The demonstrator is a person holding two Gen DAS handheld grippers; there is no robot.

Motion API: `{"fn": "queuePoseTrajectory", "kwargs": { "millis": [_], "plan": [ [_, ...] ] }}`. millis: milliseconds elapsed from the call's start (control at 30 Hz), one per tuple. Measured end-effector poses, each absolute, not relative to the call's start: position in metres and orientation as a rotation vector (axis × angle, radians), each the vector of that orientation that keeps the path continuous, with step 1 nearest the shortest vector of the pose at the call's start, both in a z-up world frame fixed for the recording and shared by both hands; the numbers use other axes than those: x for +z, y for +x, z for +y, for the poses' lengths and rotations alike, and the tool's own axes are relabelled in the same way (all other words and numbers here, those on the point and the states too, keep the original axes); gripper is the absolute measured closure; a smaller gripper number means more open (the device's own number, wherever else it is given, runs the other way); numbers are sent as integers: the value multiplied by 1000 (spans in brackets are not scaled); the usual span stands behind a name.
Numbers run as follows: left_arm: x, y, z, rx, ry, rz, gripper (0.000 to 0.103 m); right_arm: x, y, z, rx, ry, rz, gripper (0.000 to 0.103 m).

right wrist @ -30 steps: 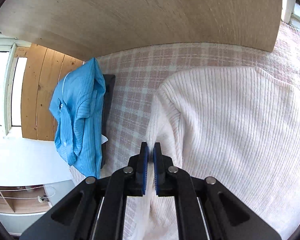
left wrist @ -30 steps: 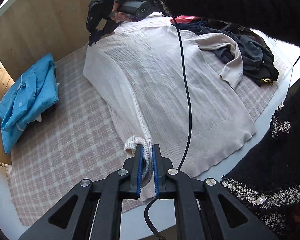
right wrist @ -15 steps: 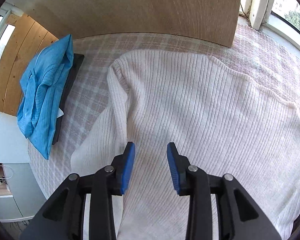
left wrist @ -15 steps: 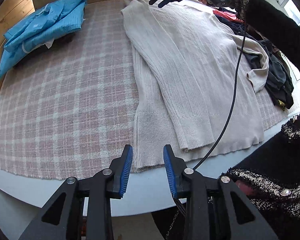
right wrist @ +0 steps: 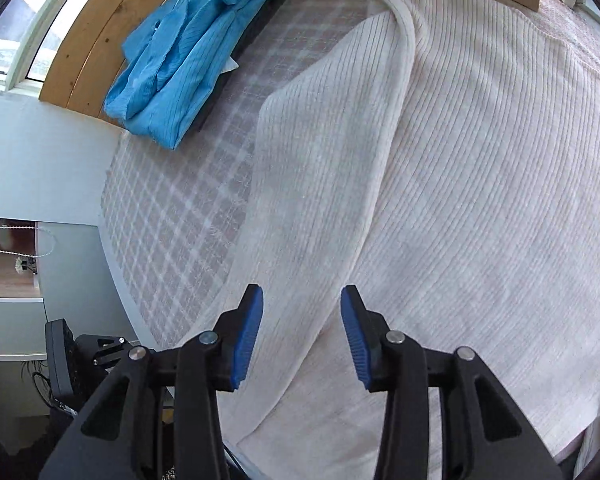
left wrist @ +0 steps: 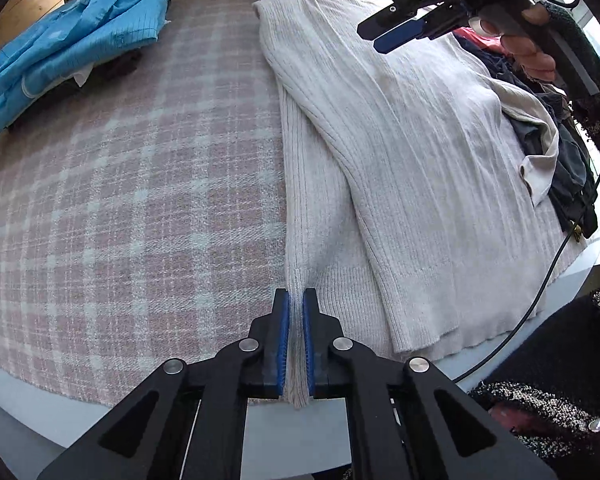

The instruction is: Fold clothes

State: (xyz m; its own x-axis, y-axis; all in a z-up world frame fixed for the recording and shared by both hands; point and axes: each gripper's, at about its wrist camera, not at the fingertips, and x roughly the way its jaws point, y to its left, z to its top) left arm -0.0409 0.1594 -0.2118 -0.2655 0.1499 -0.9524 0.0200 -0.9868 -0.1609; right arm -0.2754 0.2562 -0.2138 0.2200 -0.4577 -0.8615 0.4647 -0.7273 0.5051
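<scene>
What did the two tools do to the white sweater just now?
The left tool let go of the sleeve cuff, which now lies folded over the sweater, then closed again on the sweater's bottom edge. The right tool let go of the shoulder; its jaws have just been opening, holding nothing. The blue shirt stayed put.

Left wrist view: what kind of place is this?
Probably a home, at a table set up for laundry folding: plaid cloth over the top, a cream sweater spread flat, folded blue garment set aside, unsorted dark clothes heaped by a window.

Cream ribbed sweater (left wrist: 400,128) flat (sleeve folded inward)
</scene>
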Motion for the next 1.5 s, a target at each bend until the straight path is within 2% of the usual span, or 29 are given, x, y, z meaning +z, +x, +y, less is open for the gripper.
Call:
{"fn": "queuePoseTrajectory", "kwargs": {
  "millis": [133,200,333,433,467,500,533,567,600,667,700,800,933,1033,1100,1200,1267,1367,1500],
  "plan": [
    [-211,-33,158,2426,-1904,-182,92,-225,-254,245,-1559,1773,32,63],
    [-207,-34,152,2484,-1930,-142,94,-222,-241,233,-1538,1722,68,63],
    [-190,-37,156,2467,-1804,-307,93,-215,-220,214,-1545,1654,172,63],
    [-192,-36,186,2356,-1789,-329,80,-212,-224,218,-1594,1650,212,63],
    [-194,-36,196,2324,-1793,-322,68,-212,-227,222,-1610,1659,210,63],
    [-199,-37,201,2312,-1806,-296,64,-213,-233,227,-1619,1670,186,63],
    [-204,-38,206,2301,-1819,-270,64,-212,-239,234,-1626,1681,154,63],
    [-212,-40,209,2294,-1844,-240,64,-211,-247,242,-1639,1689,119,63],
    [-220,-42,212,2286,-1870,-210,70,-209,-259,250,-1667,1690,80,63],
    [-225,-43,214,2281,-1876,-180,90,-204,-281,267,-1723,1692,2,63],
    [-222,-42,214,2284,-1858,-179,96,-202,-293,275,-1753,1691,-34,63],
    [-203,-35,200,2293,-1810,-257,97,-195,-328,289,-1861,1672,-57,63],
    [-187,-16,189,2285,-1822,-242,101,-192,-373,288,-1907,1670,-103,63],
    [-196,-12,175,2213,-1889,-284,93,-190,-399,274,-1916,1650,-116,61],
    [-193,-15,164,2204,-1923,-263,73,-189,-413,260,-1927,1628,-92,61],
    [-176,-32,138,2245,-1901,-285,70,-189,-434,240,-1913,1629,-100,60],
    [-167,-72,124,2322,-1836,-259,65,-191,-446,224,-1901,1647,-78,60],
    [-153,-131,103,2434,-1734,-218,64,-195,-456,201,-1902,1666,22,60],
    [-169,-227,88,2468,-1670,-148,63,-202,-465,179,-1893,1700,160,60]
  ]
}}
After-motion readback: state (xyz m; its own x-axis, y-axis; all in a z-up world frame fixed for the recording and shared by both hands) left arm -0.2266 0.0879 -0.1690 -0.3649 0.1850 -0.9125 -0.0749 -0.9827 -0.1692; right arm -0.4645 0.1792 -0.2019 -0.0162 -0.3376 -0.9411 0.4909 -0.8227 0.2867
